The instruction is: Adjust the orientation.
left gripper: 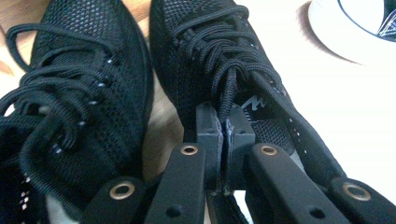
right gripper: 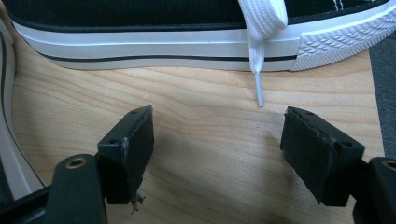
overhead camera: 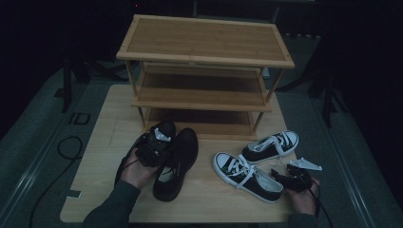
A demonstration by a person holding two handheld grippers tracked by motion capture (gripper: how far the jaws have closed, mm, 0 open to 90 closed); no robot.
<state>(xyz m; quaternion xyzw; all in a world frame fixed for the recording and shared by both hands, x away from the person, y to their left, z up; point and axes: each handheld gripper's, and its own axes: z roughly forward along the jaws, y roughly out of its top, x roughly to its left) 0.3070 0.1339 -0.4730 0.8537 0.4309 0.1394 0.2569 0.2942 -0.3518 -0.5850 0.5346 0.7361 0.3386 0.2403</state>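
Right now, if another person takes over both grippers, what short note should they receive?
Left gripper: jaws shut on the tongue of the right-hand black mesh shoe, which sits on the table beside its mate.
Right gripper: jaws open, holding nothing, low over the table near the black-and-white sneaker; second sneaker lies behind it.
Done: no shoe is on the wooden rack.
Left: probably shelving all four.

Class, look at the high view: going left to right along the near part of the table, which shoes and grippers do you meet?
Left gripper → black mesh shoe → nearer black-and-white sneaker → right gripper.
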